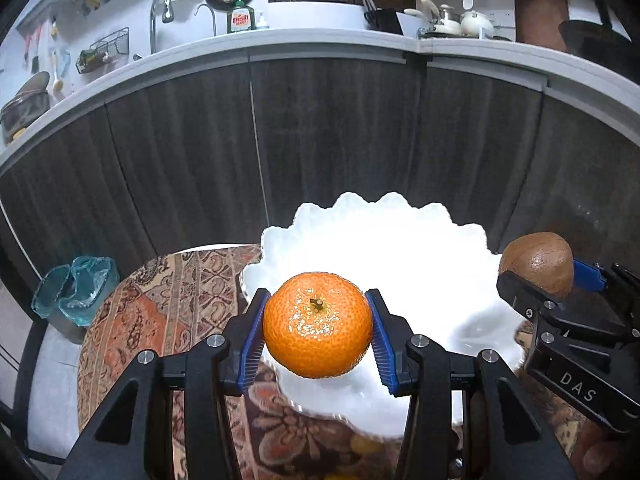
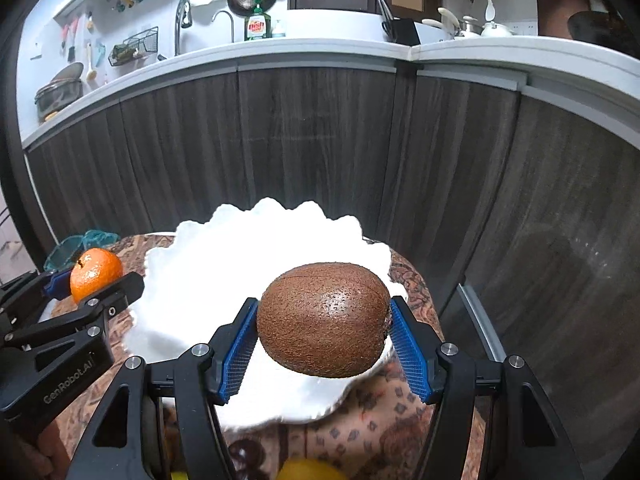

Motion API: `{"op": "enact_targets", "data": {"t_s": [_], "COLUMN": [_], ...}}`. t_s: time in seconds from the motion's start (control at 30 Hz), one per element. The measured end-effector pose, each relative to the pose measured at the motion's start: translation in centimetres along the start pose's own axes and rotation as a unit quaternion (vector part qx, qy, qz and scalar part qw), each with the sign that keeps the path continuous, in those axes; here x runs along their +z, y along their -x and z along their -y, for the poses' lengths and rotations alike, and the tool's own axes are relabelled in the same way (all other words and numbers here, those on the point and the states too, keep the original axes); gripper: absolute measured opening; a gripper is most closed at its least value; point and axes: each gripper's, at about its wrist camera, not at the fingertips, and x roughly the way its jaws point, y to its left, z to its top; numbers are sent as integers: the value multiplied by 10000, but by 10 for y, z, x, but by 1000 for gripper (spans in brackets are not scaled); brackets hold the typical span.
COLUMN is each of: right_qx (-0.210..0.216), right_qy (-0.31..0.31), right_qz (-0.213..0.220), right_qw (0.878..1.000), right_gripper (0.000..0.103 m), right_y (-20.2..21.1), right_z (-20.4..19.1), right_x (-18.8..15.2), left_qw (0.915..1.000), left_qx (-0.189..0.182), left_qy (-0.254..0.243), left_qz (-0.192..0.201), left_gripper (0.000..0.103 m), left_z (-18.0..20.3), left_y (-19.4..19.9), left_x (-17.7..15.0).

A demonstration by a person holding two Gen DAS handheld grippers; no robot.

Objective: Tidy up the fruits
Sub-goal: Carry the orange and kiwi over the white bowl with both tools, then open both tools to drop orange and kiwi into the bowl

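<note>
While both fruits hang above the scalloped white glass bowl [image 1: 400,232], presumably for release into it | left gripper [image 1: 318,330]: jaws grasping round orange tangerine [image 1: 318,324] | right gripper [image 2: 324,340]: jaws grasping brown fuzzy kiwi [image 2: 324,318] | patterned cloth-covered surface [image 1: 160,300] beneath.

The white bowl [image 1: 400,240] is blown out to a featureless glare in both views, its scalloped rim barely readable. Bright specks of overhead light shine on the orange [image 1: 318,324] and the kiwi [image 2: 324,320]. Beyond the bowl the dark cabinet fronts [image 1: 320,140] stay dim. Fisheye bending curves the counter edge [image 1: 320,44], and black vignetting fills the corners.
</note>
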Motion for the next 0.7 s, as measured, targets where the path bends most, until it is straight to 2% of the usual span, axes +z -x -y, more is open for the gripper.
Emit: {"op": "enact_targets", "data": {"t_s": [0.23, 0.4, 0.6, 0.63, 0.7], "right_qx": [-60, -66, -95, -101, -160], "right_qy": [-12, 42, 114, 115, 141], "right_qz": [-178, -395, -616, -635, -623], "right_qw": [9998, 9992, 9980, 9979, 9978], "right_gripper": [65, 65, 65, 65, 65], "right_y": [-34, -55, -67, -67, -67], "right_z": [3, 2, 1, 0, 1], "right_x": [4, 2, -5, -5, -4], "left_qw": [9998, 9990, 9979, 9978, 9982], "left_qx": [65, 32, 67, 78, 183], "left_qy": [-29, 1, -15, -13, -62], "left_qz": [-175, -451, -649, -659, -574], "left_gripper": [47, 47, 48, 50, 66], "left_z": [-1, -2, -3, -3, -2], "left_y": [-34, -58, -68, -67, -62], "left_x": [7, 0, -7, -6, -4]}}
